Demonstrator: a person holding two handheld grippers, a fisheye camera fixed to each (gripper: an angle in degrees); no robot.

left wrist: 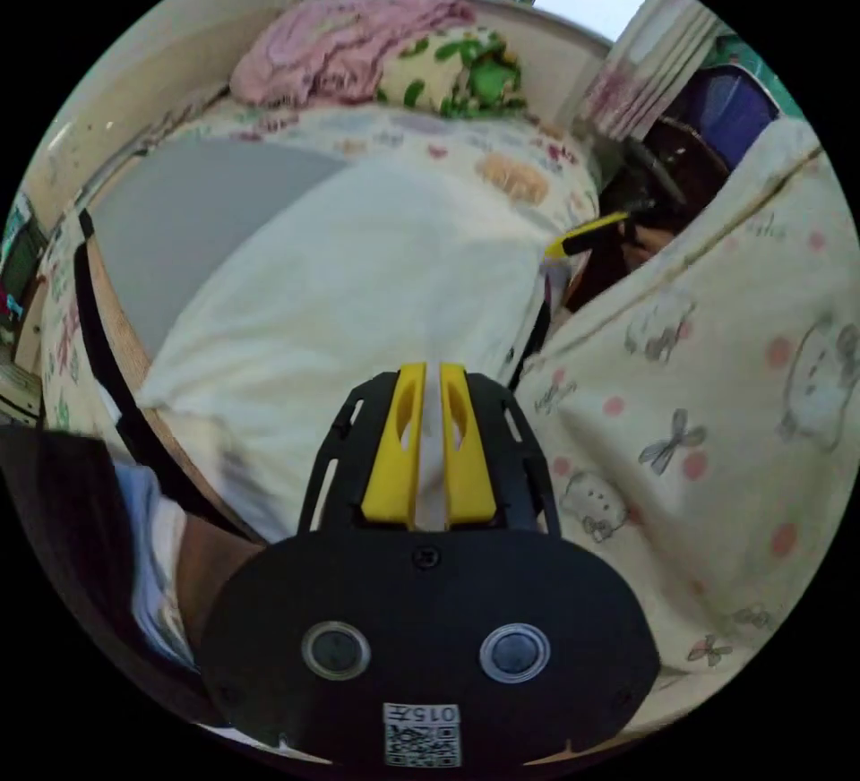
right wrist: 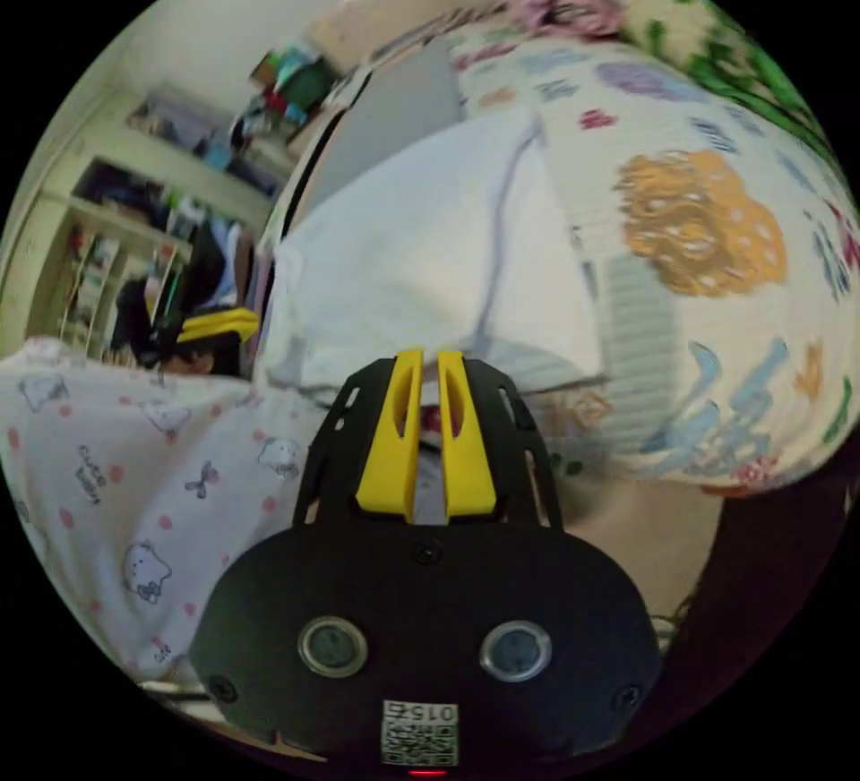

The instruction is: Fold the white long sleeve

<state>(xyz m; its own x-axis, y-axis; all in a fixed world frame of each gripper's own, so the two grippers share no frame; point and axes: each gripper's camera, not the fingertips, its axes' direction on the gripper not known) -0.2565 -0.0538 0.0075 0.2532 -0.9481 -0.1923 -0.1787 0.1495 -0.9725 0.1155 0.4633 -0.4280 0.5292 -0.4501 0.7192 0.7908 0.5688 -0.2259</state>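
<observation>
Left hand-held gripper [left wrist: 430, 378] pinching white long sleeve [left wrist: 358, 279] | right hand-held gripper [right wrist: 428, 364] likewise

A white sticker [left wrist: 422, 734] with a square code and a short row of characters is seen at the bottom centre of the left gripper view, on the black body of the left gripper [left wrist: 429, 369]. A like sticker [right wrist: 420, 732] is borne by the right gripper [right wrist: 429, 357]. Small dark lettering is printed on the cat-print fabric [left wrist: 717, 423], lower right, and again at the lower left of the right gripper view [right wrist: 94, 459]; it cannot be made out.
</observation>
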